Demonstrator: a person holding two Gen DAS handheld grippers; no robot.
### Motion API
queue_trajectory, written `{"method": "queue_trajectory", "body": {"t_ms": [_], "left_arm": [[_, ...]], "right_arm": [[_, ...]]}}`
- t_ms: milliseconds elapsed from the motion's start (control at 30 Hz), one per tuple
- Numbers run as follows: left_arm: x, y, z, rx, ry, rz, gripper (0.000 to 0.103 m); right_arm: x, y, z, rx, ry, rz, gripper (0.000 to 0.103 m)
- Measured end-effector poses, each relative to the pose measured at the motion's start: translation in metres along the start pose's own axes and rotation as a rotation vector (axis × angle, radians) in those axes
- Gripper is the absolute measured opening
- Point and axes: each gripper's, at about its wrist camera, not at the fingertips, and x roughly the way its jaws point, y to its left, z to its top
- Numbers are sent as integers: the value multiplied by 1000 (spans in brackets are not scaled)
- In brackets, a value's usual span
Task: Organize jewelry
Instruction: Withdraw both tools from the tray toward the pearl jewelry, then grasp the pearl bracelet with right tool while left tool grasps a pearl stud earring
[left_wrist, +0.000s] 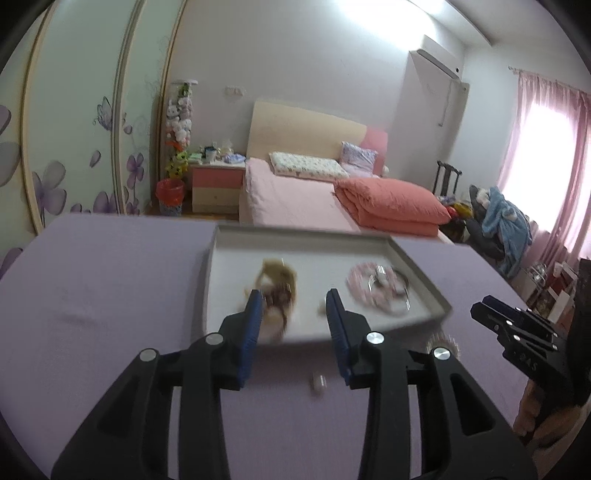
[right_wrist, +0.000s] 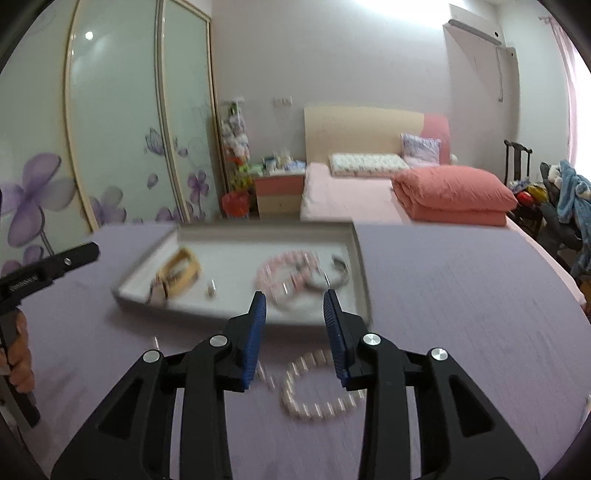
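A grey tray (left_wrist: 417, 258) (right_wrist: 364, 273) lies on the purple tablecloth. In it are a tan and brown bracelet heap (left_wrist: 277, 284) (right_wrist: 177, 273), a pink bead bracelet (left_wrist: 365, 286) (right_wrist: 288, 273), a silver bangle (left_wrist: 397, 291) (right_wrist: 341, 271) and a small ring (right_wrist: 211, 288). A pink bead bracelet (right_wrist: 314, 387) lies on the cloth in front of the tray, under my right gripper (right_wrist: 294, 299), which is open and empty. A small silver ring (left_wrist: 318, 382) lies on the cloth under my open, empty left gripper (left_wrist: 294, 299). The right gripper also shows in the left wrist view (left_wrist: 517, 325).
The purple table (left_wrist: 92, 314) (right_wrist: 461, 295) drops off at its far edge towards a pink bed (left_wrist: 295, 192) (right_wrist: 351, 192). A wardrobe with flower doors (right_wrist: 110, 147) stands on the left. A chair with clothes (left_wrist: 498, 218) stands at the right.
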Motion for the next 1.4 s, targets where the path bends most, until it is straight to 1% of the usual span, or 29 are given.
{"method": "queue_trajectory", "body": {"t_ms": [100,233,333,467,533,633,667,700,733,767,833,933,1000,1100,1200,1267,1367,1400], "left_arm": [[-7,-2,-24,-4,38,-8,40],[-2,-2,-40,-11,83,-6,40],[6,-2,-43,-18,113,7,40],[12,-5,-46,-15,135,14,40],[15,-5,-46,-9,147,14,40],[19,-10,-48,8,169,16,41],[20,-11,-49,15,176,17,42],[21,-13,-50,21,183,19,44],[23,-14,-50,28,192,22,45],[25,-16,-51,32,199,22,45],[30,-19,-52,43,225,20,46],[38,-25,-54,59,259,10,46],[44,-29,-56,75,279,10,46],[54,-35,-59,92,307,14,47],[64,-37,-58,82,325,16,47],[70,-37,-57,73,335,16,46],[75,-37,-54,66,334,23,45],[77,-37,-53,62,334,26,43]], "right_arm": [[-3,-11,-20,19,71,-32,34],[3,-23,-37,64,147,-72,34],[14,-30,-43,95,205,-100,34],[38,-36,-36,129,260,-126,34],[45,-38,-36,127,275,-141,34],[64,-36,-39,105,329,-183,34],[64,-36,-40,98,323,-185,32],[64,-35,-41,87,321,-186,22],[62,-33,-42,76,323,-174,15],[59,-31,-44,58,322,-162,11],[49,-29,-50,32,322,-154,10],[32,-34,-60,27,324,-134,10],[22,-40,-63,47,320,-147,10],[4,-58,-63,109,268,-162,10],[-9,-68,-55,155,214,-154,10],[-18,-69,-51,161,182,-140,10],[-21,-64,-47,155,165,-120,10],[-19,-63,-44,151,163,-112,10]]}}
